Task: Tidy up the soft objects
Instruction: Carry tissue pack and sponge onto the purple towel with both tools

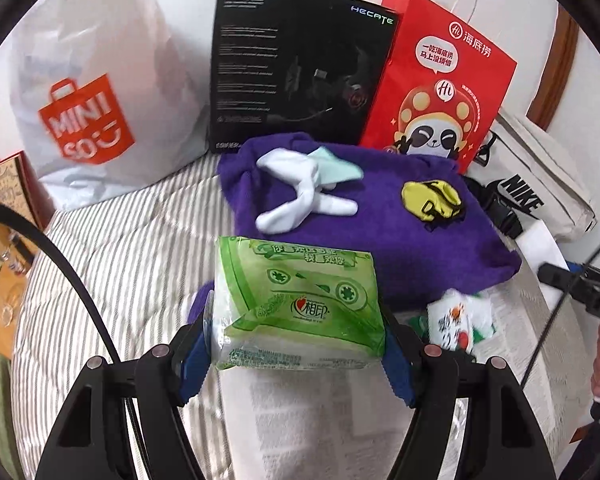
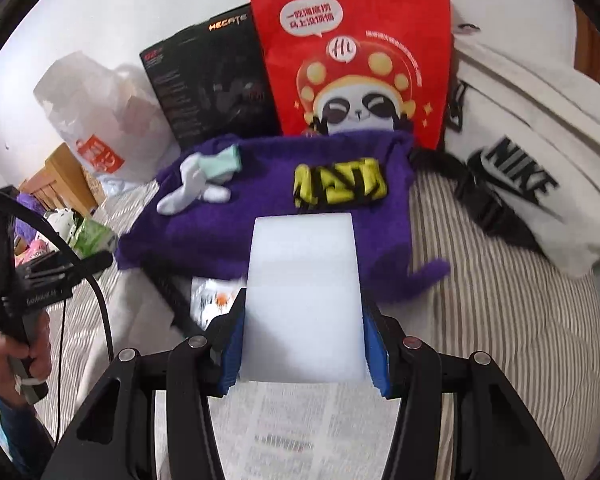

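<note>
Both loads appear to be mid-carry over the striped bed [image 1: 140, 248], where the purple towel [image 1: 380, 224] (socks on top) lies ahead. Judged next: set each down in a tidy spot, easing the jaws apart. The left gripper [image 1: 296, 340] clamps a green tissue pack [image 1: 296, 304]; the right gripper [image 2: 304, 344] clamps 1 white foam block [image 2: 304, 300]. Both tilt steeply downward.

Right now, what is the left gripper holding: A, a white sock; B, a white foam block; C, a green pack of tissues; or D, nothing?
C: in the left wrist view the left gripper has its blue pads pressed on both sides of the green pack of tissues, above the striped bedding.
</note>
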`<state>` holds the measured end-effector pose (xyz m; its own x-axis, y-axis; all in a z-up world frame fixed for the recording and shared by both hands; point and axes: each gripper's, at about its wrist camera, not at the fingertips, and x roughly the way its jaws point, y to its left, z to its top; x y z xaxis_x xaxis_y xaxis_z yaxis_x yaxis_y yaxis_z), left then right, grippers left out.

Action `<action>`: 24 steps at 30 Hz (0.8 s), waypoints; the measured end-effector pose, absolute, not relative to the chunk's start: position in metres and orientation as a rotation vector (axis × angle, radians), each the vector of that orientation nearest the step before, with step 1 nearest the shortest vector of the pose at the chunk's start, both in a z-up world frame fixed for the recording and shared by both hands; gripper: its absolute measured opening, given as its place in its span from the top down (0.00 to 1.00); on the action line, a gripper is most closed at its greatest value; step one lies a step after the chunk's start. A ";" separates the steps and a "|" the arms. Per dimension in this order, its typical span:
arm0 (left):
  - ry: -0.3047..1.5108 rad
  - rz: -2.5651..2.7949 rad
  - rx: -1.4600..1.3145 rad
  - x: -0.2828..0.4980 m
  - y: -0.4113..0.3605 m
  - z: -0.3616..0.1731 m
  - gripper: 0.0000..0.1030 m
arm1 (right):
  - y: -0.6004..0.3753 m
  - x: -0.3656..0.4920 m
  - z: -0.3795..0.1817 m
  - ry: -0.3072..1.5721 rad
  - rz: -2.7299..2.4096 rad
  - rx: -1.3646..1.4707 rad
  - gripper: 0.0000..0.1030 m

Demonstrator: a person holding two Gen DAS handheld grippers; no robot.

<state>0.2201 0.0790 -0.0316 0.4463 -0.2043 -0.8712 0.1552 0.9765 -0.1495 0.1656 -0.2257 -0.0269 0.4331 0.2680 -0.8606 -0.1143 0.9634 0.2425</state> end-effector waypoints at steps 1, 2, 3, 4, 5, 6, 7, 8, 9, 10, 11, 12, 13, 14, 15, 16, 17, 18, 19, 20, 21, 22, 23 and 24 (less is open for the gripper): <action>1.088 -0.226 -0.052 0.225 0.078 -0.033 0.31 | -0.226 0.173 -0.027 1.099 0.237 0.157 0.51; 1.091 -0.227 -0.054 0.230 0.076 -0.034 0.31 | -0.227 0.180 -0.028 1.098 0.235 0.156 0.51; 1.093 -0.232 -0.056 0.235 0.074 -0.036 0.31 | -0.228 0.188 -0.030 1.100 0.233 0.156 0.51; 1.096 -0.239 -0.061 0.240 0.072 -0.037 0.31 | -0.229 0.194 -0.031 1.102 0.231 0.158 0.51; 1.101 -0.243 -0.067 0.245 0.070 -0.038 0.31 | -0.230 0.202 -0.034 1.106 0.230 0.164 0.51; 1.105 -0.247 -0.070 0.251 0.068 -0.039 0.31 | -0.231 0.207 -0.036 1.112 0.229 0.165 0.51; 1.106 -0.252 -0.066 0.256 0.066 -0.039 0.31 | -0.231 0.215 -0.038 1.121 0.225 0.159 0.51; 1.104 -0.254 -0.060 0.261 0.063 -0.039 0.31 | -0.231 0.220 -0.039 1.122 0.223 0.150 0.51; 1.103 -0.254 -0.053 0.268 0.060 -0.038 0.31 | -0.230 0.225 -0.039 1.123 0.223 0.138 0.51; 1.102 -0.252 -0.048 0.274 0.058 -0.037 0.31 | -0.229 0.230 -0.039 1.127 0.222 0.129 0.51; 1.102 -0.248 -0.045 0.278 0.056 -0.037 0.31 | -0.228 0.237 -0.040 1.128 0.222 0.118 0.51; 1.103 -0.244 -0.040 0.282 0.054 -0.037 0.31 | -0.228 0.240 -0.041 1.127 0.226 0.113 0.51; 1.100 -0.238 -0.033 0.287 0.052 -0.038 0.31 | -0.228 0.242 -0.043 1.131 0.228 0.109 0.51; 1.101 -0.233 -0.030 0.289 0.051 -0.039 0.31 | -0.228 0.244 -0.047 1.136 0.230 0.105 0.51; 1.105 -0.229 -0.028 0.293 0.049 -0.041 0.31 | -0.228 0.245 -0.050 1.137 0.231 0.104 0.51; 1.109 -0.229 -0.026 0.295 0.048 -0.043 0.31 | -0.229 0.246 -0.054 1.142 0.232 0.106 0.51; 1.112 -0.231 -0.025 0.296 0.047 -0.045 0.31 | -0.230 0.246 -0.058 1.148 0.233 0.113 0.51; 1.115 -0.233 -0.023 0.296 0.047 -0.048 0.31 | -0.231 0.247 -0.061 1.151 0.233 0.119 0.51; 1.122 -0.236 -0.020 0.295 0.046 -0.051 0.31 | -0.232 0.247 -0.063 1.151 0.232 0.127 0.51; 1.128 -0.242 -0.017 0.295 0.045 -0.053 0.31 | -0.234 0.246 -0.066 1.153 0.231 0.135 0.51; 1.129 -0.247 -0.016 0.295 0.044 -0.055 0.31 | -0.235 0.246 -0.068 1.155 0.232 0.141 0.51; 1.132 -0.250 -0.019 0.294 0.044 -0.057 0.31 | -0.235 0.247 -0.071 1.162 0.230 0.141 0.51; 1.137 -0.251 -0.022 0.294 0.044 -0.059 0.31 | -0.234 0.247 -0.073 1.172 0.232 0.136 0.51; 1.141 -0.253 -0.024 0.294 0.043 -0.061 0.31 | -0.233 0.247 -0.075 1.174 0.235 0.132 0.51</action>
